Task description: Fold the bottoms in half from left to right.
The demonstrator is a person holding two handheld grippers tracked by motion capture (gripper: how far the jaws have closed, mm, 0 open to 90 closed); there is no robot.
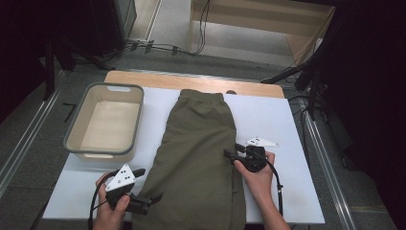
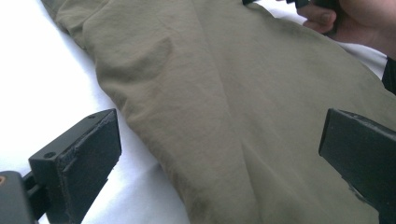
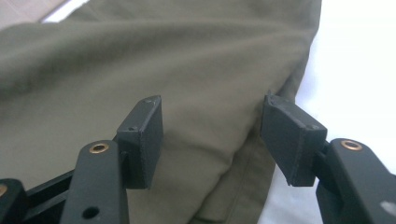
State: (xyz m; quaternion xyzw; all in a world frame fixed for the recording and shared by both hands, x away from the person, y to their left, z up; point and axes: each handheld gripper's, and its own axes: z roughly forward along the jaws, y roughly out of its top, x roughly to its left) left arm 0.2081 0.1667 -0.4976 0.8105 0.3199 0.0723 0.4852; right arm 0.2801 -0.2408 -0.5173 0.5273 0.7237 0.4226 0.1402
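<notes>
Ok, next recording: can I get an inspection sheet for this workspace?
Surface: white-covered table, wooden edge at the far end.
Job's things: olive-green cloth trousers lying flat, waistband at the far end.
Clutter: grey plastic tub at the left, apparently empty.
Grippers: left gripper at the trousers' near left edge, jaws open; right gripper at their right edge, jaws open astride the fabric edge.
Cables: black cable trailing from the right gripper; more cables on the floor beyond.
Surroundings: grey floor, dark stands.
</notes>
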